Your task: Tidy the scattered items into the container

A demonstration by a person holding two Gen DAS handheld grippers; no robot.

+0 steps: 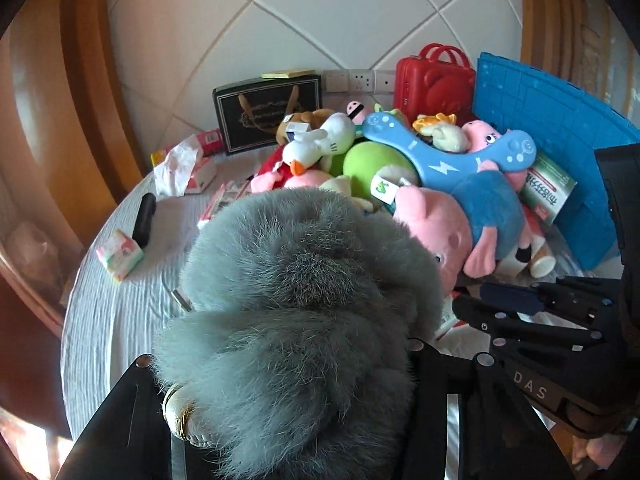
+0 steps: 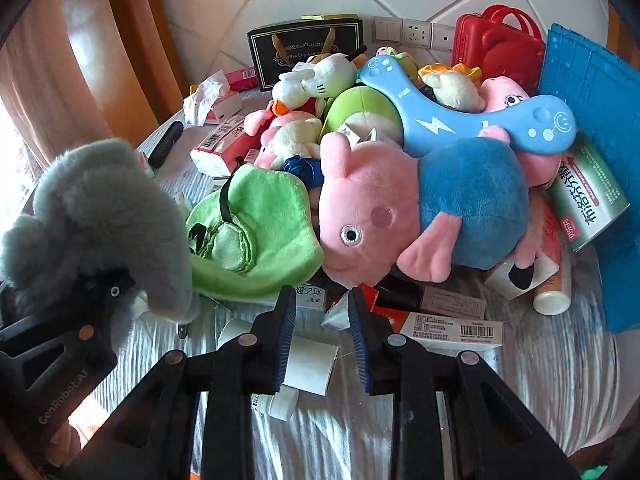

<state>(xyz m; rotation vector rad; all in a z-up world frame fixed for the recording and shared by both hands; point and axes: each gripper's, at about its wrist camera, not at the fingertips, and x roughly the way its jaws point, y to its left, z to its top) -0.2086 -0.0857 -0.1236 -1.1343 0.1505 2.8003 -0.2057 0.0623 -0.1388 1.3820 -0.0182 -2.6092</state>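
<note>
Left tool, marked "GenRobot.AI", grips the fluffy grey plush toy above the white-clothed table. Right tool, "DAS" lettering, nearly closed, holds nothing. Black box reads "Coffee Cup".

Left claw gripping, right claw closed

Round table w/ white ribbed cloth. On it: plush pile, green cloth, flat boxes, tissue pack, black case, black gift box at back.
</note>
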